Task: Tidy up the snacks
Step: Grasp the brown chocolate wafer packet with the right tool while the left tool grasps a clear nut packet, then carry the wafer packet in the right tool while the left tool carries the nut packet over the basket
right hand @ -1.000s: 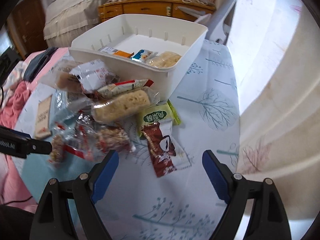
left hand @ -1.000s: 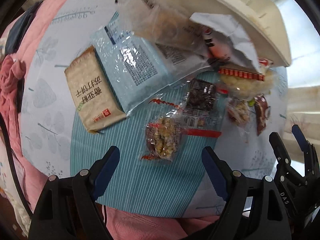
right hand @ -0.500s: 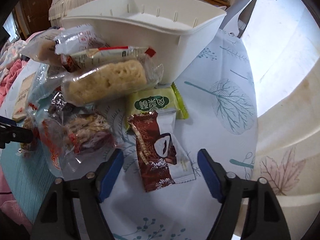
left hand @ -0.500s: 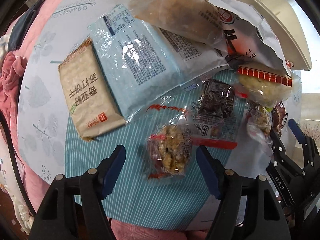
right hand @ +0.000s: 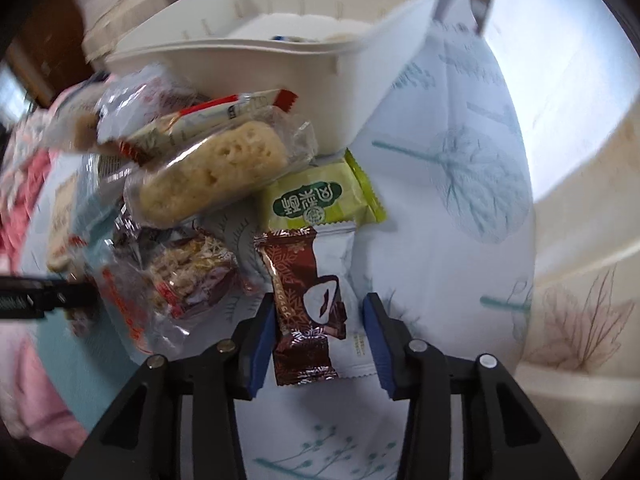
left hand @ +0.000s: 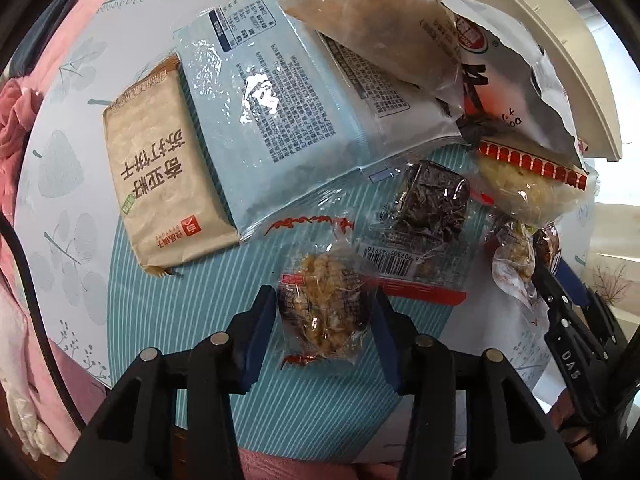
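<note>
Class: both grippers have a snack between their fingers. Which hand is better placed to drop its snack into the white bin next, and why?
Right, probably. The right gripper, jaws closing around the brown-and-white wrapper, looks straight at the white bin. The left gripper, closing around the clear-wrapped nut cluster, sees only the bin's rim beyond piled snacks.

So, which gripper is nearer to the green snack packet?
Right. The right gripper straddles the brown-and-white packet just below the green packet; the left gripper closes around a nut cluster farther off.

Each tool, left and right, has black angular plastic arms with round silver screws, ending in blue pads on its fingertips.
</note>
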{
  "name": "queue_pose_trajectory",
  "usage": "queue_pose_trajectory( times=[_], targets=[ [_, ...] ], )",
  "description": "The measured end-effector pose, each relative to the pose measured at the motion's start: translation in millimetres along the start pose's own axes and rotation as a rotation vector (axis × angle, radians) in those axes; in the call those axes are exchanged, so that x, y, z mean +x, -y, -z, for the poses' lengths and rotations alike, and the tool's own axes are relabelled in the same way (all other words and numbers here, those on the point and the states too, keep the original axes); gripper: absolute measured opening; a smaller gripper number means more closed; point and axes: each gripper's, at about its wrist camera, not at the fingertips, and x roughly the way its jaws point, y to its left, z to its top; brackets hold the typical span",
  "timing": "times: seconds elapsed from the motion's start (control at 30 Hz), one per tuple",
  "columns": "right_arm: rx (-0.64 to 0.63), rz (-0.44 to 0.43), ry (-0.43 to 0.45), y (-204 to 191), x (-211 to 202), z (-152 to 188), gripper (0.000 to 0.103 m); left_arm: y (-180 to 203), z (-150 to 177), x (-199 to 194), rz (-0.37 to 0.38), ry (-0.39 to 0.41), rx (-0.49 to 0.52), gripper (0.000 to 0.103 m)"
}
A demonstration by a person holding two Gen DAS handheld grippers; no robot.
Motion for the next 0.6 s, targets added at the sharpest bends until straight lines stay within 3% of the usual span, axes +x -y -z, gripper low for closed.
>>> queue_pose_trajectory(
  times=[0.2,0.33,0.43,0.6],
  targets=[
    [0.198,-0.051,-0.114,21,0,-3,0.041,-18,9,1,0.008,-0.047,0.013,0.045],
    [0.419,-0.142,-0.191,47,-4,2,0.041,-21,18,-13,0.027,-0.073,0.040,0.045],
    [0.541,-0.213,-0.198,63,-13,2,0.041,-23,22,-27,0.046,-0.086,0.060,0.045],
    [0.610,-0.255,-0.157,73,-35,-6,0.041,-24,19,-54,0.077,-0.094,0.095,0.045]
  ],
)
